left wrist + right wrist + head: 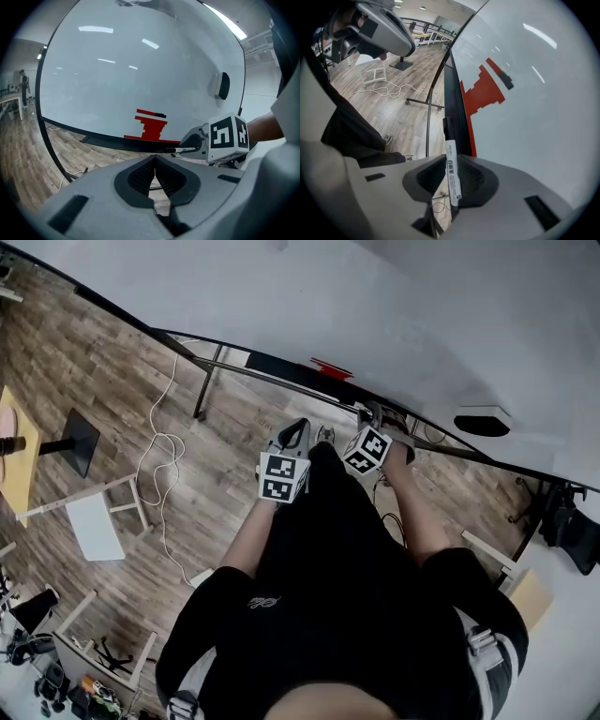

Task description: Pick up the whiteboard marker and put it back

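the whiteboard marker [452,174] is a slim white barrel with black print along it and a black cap on its far end. it lies lengthwise between the jaws of the right gripper [451,159], pinched by both pads, with the capped end sticking out past the fingertips toward the black tray [453,101] under the whiteboard [534,117]. whether the cap touches that tray cannot be told
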`<state>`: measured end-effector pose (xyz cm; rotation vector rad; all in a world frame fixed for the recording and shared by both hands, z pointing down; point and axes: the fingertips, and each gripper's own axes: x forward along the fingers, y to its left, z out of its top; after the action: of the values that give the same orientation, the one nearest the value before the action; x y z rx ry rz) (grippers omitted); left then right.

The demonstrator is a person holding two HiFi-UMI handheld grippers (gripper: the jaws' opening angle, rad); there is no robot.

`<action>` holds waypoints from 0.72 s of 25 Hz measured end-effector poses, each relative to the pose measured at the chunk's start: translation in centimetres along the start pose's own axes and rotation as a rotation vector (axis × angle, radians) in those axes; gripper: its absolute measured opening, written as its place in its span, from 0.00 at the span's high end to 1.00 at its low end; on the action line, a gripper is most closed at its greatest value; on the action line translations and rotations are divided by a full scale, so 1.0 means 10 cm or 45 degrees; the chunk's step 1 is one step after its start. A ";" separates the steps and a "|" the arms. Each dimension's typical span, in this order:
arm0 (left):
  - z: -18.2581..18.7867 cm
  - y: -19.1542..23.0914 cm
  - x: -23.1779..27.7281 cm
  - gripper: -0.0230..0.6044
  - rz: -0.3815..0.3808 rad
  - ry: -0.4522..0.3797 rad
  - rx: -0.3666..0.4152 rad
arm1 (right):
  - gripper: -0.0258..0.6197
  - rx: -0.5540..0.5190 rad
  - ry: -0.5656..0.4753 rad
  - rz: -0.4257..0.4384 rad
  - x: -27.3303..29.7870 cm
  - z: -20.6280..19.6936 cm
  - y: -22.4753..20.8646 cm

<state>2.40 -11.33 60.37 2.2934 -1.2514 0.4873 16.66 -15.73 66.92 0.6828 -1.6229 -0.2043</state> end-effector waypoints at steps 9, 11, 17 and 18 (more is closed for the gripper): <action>-0.02 -0.01 0.05 0.95 -0.001 0.021 0.001 | 0.85 0.021 -0.012 0.013 0.03 -0.01 -0.02; -0.02 -0.03 0.06 0.95 -0.007 0.022 0.002 | 0.85 0.030 -0.021 0.012 0.01 0.00 -0.03; -0.03 -0.10 0.09 0.95 -0.021 0.031 0.005 | 0.84 0.099 -0.046 0.047 0.01 -0.02 -0.03; -0.03 -0.10 0.09 0.95 -0.022 0.031 0.005 | 0.84 0.096 -0.045 0.049 0.01 -0.01 -0.04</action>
<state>3.63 -11.30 60.82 2.2930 -1.2187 0.5109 16.86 -16.06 66.84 0.7086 -1.6832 -0.1284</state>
